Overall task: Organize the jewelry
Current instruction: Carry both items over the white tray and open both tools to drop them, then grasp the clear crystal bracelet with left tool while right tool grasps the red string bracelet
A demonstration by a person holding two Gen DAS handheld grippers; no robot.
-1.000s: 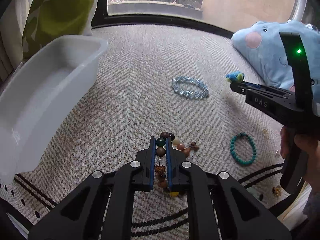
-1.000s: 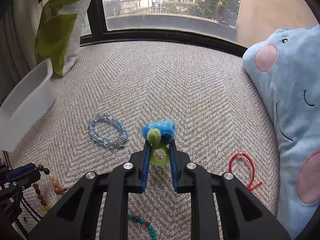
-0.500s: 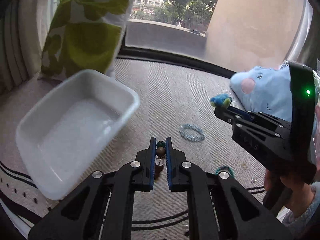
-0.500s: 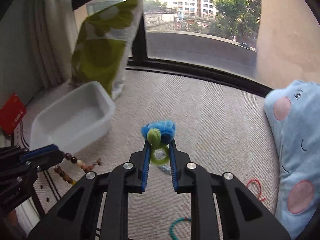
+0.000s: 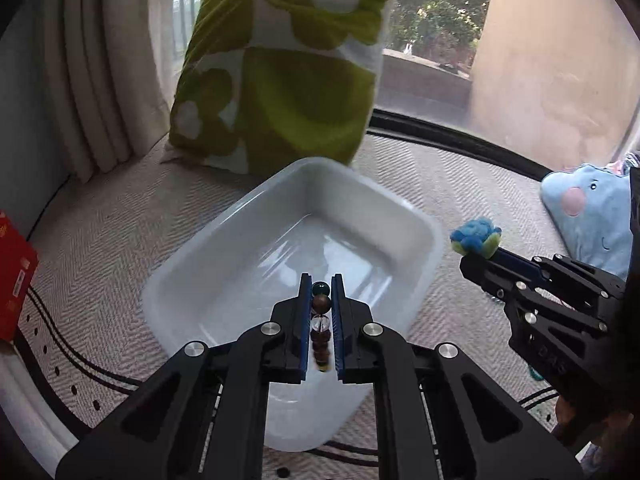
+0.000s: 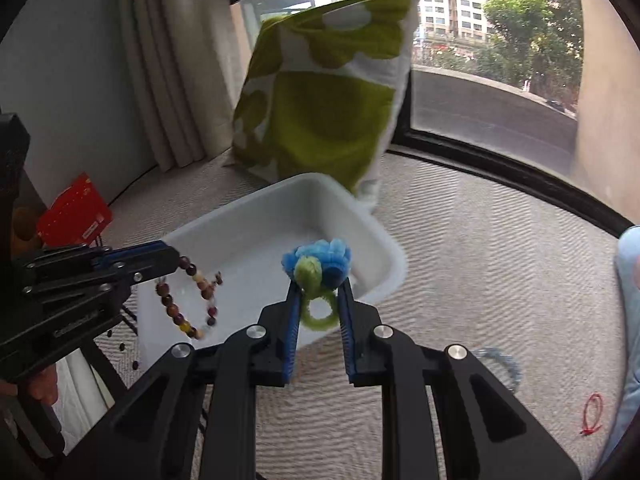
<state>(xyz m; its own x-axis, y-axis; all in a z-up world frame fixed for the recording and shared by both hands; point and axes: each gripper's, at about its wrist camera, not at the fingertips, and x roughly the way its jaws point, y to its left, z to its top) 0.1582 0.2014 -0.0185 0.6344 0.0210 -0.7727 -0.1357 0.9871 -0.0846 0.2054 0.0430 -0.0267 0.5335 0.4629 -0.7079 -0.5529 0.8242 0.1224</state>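
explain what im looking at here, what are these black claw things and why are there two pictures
No robot here: a person holds a pair of black hand-held tongs in each hand, and each carries a camera looking along its fingers. One picture is from the left tongs, one from the right tongs, so each view also shows the other pair from the side.

The left tongs are shut on a bracelet of brown, green and clear beads, which dangles over a white rectangular plastic tub. The right tongs are shut on a fuzzy ring of blue and green pipe cleaner.

The tub sits on a beige herringbone cushion, where a pale blue bead bracelet and a red cord loop lie.
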